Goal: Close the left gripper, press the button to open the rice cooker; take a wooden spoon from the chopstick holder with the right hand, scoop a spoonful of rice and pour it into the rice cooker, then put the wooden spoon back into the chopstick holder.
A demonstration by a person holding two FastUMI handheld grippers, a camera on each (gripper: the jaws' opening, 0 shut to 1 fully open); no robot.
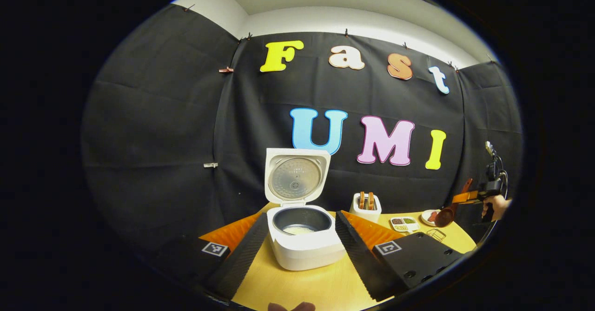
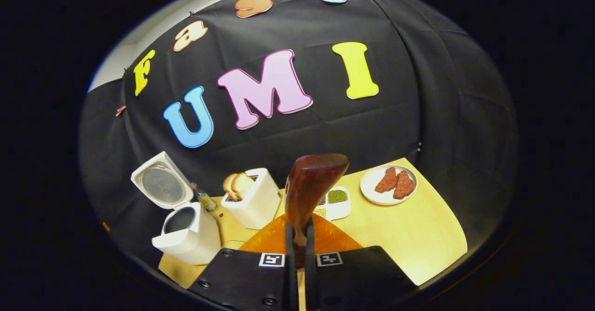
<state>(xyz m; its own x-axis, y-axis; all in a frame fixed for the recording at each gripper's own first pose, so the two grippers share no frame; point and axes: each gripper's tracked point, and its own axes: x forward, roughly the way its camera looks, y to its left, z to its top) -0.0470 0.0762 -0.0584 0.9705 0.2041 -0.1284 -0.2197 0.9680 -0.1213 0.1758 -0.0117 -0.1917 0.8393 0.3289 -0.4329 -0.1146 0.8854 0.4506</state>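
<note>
The white rice cooker (image 1: 304,248) stands open on the table, its lid (image 1: 296,176) upright, a little rice in the pot. My left gripper (image 1: 301,215) is open, one finger on each side of the cooker and touching nothing. The white chopstick holder (image 1: 367,207) with wooden spoons stands right of the cooker. Far right, a hand (image 1: 497,206) holds my right gripper (image 1: 467,197), shut on a wooden spoon (image 1: 447,215) above the dishes. In the right gripper view, my right gripper (image 2: 300,229) clamps the spoon (image 2: 312,183) by its handle, bowl up and away; cooker (image 2: 186,236) and holder (image 2: 254,201) lie left.
A divided dish of grains (image 2: 338,201) (image 1: 404,223) sits just behind the spoon. A white plate with red pieces (image 2: 389,184) lies at the right back. A small wire item (image 1: 435,234) rests near the table's right edge. The black booth wall stands close behind everything.
</note>
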